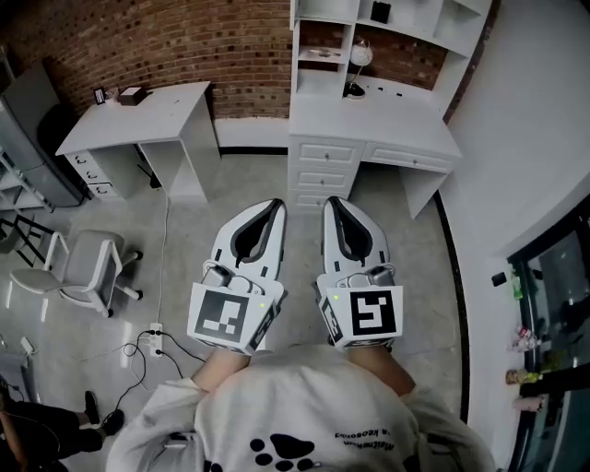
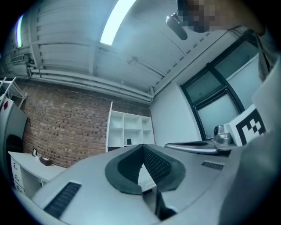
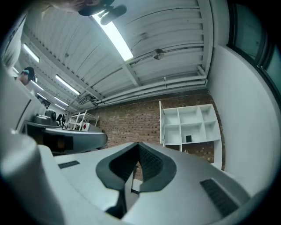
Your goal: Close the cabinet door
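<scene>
A white desk unit (image 1: 369,124) with a stack of drawers (image 1: 323,171) and an open shelf hutch (image 1: 406,18) stands against the brick wall, straight ahead of me. I cannot make out a cabinet door on it. Both grippers are held side by side above the floor and point at the unit, well short of it. My left gripper (image 1: 275,205) has its jaws together with nothing between them, as the left gripper view (image 2: 142,148) shows. My right gripper (image 1: 334,203) is likewise shut and empty (image 3: 138,146). The hutch (image 2: 129,132) (image 3: 189,125) shows beyond both tips.
A second white desk (image 1: 138,120) stands at the left, with a grey office chair (image 1: 88,267) nearer me. A power strip with cables (image 1: 152,343) lies on the floor at my left. A white wall and a dark window frame (image 1: 553,304) run along the right.
</scene>
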Demonstrator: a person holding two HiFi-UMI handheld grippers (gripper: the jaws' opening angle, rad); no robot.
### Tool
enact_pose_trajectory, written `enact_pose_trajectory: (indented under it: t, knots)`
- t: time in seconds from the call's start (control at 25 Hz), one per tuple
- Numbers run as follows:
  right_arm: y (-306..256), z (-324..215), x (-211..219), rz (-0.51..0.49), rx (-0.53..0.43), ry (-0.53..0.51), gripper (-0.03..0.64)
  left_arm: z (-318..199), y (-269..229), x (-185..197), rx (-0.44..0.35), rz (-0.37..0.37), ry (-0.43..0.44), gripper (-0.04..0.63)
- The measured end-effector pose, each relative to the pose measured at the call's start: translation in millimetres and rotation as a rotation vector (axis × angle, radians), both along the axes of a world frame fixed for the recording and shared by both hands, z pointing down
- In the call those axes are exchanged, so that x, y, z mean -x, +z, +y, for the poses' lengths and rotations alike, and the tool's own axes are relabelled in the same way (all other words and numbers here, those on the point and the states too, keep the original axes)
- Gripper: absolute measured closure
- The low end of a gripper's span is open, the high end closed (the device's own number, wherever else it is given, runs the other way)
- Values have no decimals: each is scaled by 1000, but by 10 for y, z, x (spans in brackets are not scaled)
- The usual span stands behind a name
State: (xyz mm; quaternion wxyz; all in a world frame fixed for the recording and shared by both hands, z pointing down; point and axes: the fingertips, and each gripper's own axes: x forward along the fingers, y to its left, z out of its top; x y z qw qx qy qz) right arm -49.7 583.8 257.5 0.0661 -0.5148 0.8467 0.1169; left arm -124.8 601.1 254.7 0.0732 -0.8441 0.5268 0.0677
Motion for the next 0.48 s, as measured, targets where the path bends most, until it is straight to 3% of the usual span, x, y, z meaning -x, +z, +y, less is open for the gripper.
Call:
enact_pose_trajectory:
  t: [0.48]
  knots:
    - [123, -532, -74, -31, 17, -29, 597, -592, 139, -23, 6, 8, -22, 588]
